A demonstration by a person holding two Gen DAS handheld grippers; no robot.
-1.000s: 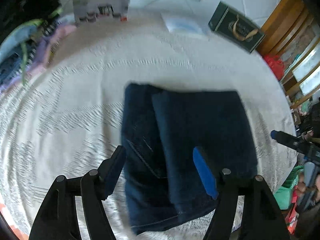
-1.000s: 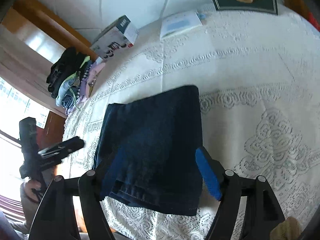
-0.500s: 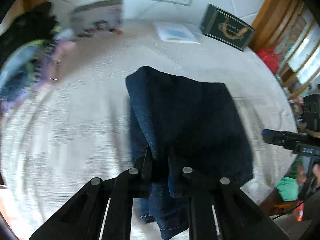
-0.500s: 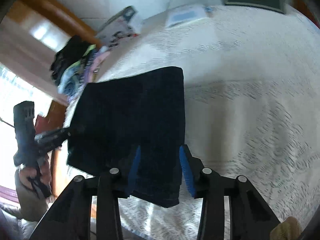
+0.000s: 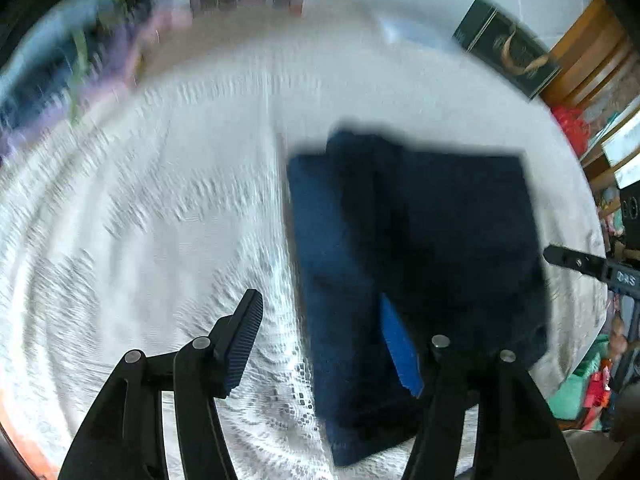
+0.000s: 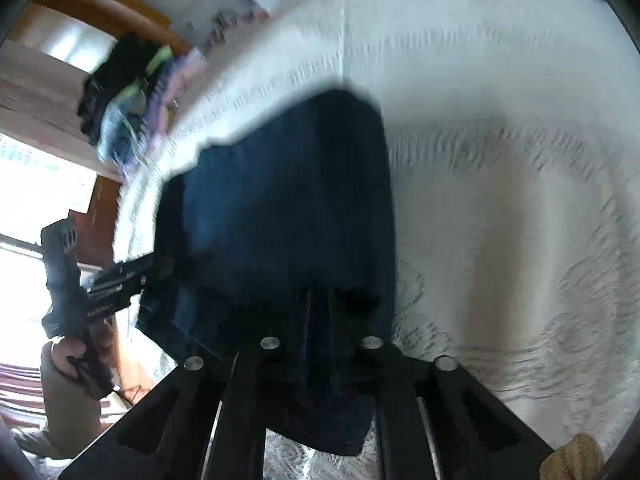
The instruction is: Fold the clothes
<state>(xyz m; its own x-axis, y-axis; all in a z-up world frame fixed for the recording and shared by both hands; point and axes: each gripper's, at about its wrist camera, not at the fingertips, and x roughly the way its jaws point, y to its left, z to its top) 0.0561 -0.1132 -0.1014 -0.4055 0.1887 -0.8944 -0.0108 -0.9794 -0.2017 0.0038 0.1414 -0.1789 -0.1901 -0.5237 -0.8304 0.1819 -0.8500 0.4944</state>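
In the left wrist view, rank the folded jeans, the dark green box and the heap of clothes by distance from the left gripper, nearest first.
1. Folded jeans: right by the left gripper, under its right finger.
2. Heap of clothes: far left edge.
3. Dark green box: far right, by the wall.
Two and three are close to call.

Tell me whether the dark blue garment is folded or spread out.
Folded. The dark blue garment lies as a compact rectangle on the lace tablecloth, one layer overlapping another along its left side.
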